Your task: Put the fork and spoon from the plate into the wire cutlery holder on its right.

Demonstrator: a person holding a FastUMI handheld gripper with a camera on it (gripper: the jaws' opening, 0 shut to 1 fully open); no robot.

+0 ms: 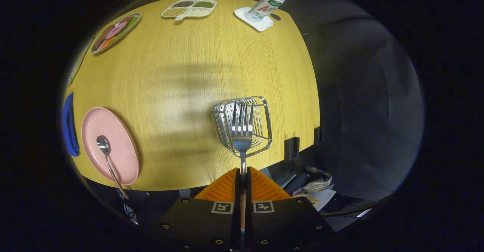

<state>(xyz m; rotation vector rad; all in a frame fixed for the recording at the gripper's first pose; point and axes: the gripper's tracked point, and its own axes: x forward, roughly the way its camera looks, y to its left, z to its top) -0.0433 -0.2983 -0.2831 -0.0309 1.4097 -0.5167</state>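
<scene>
My gripper (242, 174) is shut on the handle of a steel fork (242, 131), whose tines point forward and hang over the mouth of the wire cutlery holder (264, 110). The holder stands on the wooden table just ahead of the orange fingers (223, 187). Off to the left near the table's front edge lies a pink plate (121, 157). A steel spoon (107, 157) rests on it, bowl on the plate and handle sticking out over the table's edge.
At the far side of the yellow wooden table (189, 74) are a patterned oval plate (115, 32), a divided tray of beans (189, 8) and a bottle (266, 5) on a white coaster. A blue object (69, 125) lies left of the pink plate. Two black clamps (292, 148) sit on the table's right edge.
</scene>
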